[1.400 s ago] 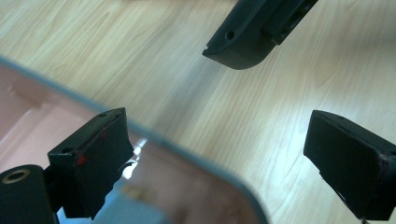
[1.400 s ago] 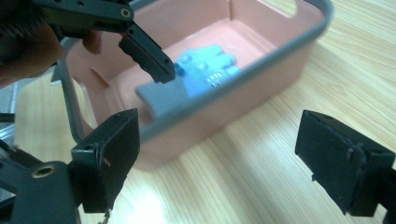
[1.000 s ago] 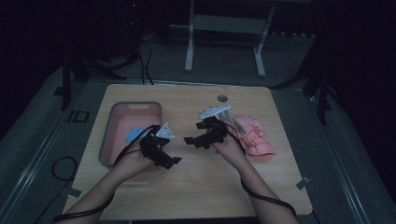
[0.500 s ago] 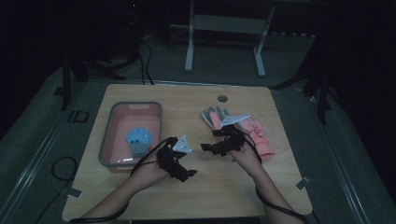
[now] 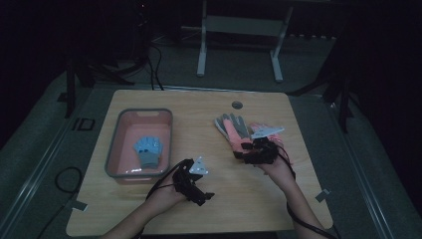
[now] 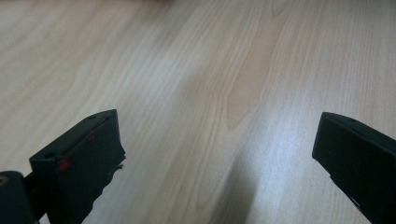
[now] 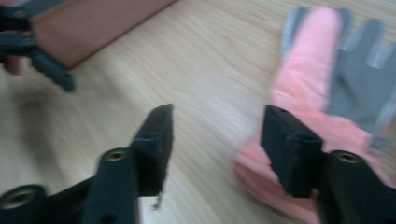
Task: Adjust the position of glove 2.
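Wooden table [image 5: 209,209] carries everything. On its left side stands a pink tray [image 5: 115,149] with a grey rim, and a blue glove [image 5: 148,151] lies inside it. A pink and grey glove [image 5: 233,128] lies flat on the right side of the table. The left gripper [image 5: 203,195] is near the front edge, just beside the tray, its jaws wide apart over bare wood. The right gripper [image 5: 240,151] is at the cuff of the pink and grey glove; its jaws have just been closing, half narrow, with bare wood between them.

Tray [image 5: 115,149] on the table's [image 5: 209,214] left, one glove [image 5: 148,151] in it, gloves [image 5: 234,130] at right
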Demonstrator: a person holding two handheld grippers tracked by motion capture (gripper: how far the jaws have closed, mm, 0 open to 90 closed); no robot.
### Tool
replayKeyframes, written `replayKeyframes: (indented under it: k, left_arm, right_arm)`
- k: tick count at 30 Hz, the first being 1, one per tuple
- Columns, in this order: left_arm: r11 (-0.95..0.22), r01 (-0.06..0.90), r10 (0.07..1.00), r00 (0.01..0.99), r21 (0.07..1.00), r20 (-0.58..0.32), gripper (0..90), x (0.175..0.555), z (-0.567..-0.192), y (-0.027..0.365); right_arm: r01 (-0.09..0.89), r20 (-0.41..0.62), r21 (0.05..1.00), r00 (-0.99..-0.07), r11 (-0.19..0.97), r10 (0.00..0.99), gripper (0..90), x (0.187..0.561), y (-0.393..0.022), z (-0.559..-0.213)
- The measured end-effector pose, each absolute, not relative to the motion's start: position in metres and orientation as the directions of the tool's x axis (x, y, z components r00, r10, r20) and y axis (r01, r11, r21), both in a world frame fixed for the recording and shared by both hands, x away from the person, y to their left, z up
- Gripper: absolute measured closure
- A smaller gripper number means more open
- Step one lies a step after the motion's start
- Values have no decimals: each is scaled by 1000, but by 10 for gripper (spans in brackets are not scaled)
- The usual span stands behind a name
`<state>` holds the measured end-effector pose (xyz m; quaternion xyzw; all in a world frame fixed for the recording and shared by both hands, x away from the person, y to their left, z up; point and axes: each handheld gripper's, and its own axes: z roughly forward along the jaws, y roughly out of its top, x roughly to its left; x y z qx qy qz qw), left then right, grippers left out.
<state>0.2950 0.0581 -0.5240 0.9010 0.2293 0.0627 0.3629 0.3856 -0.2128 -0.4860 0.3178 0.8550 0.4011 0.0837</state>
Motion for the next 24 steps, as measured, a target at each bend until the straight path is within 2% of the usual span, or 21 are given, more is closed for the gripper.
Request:
replayKeyframes:
  k: [4, 10, 12, 14, 17, 24]
  left_arm:
    - [-638, 374, 457, 887, 673, -60, 17, 289, -532, 59]
    - [-641, 359, 461, 887, 678, -34, 11, 283, -543, 56]
    - [-640, 372, 457, 887, 672, -56, 10, 285, -547, 55]
    - [-629, 384, 459, 885, 675, -76, 0, 285, -550, 55]
    - [-623, 372, 464, 884, 689, -58, 0, 283, -550, 56]
    - [-621, 367, 459, 886, 693, -58, 0, 275, -554, 56]
  right_arm:
    - [497, 72, 726, -742, 475, 666, 517, 394, -226, -486]
    - [529, 63, 731, -682, 431, 729, 558, 414, -240, -489]
    - [546, 74, 729, -661, 412, 747, 578, 422, -243, -490]
    - [567, 73, 720, -635, 400, 769, 641, 431, -243, -489]
    - [593, 86, 706, -615, 387, 784, 641, 444, -243, -488]
    - [625, 107, 678, -604, 386, 790, 579, 470, -228, -497]
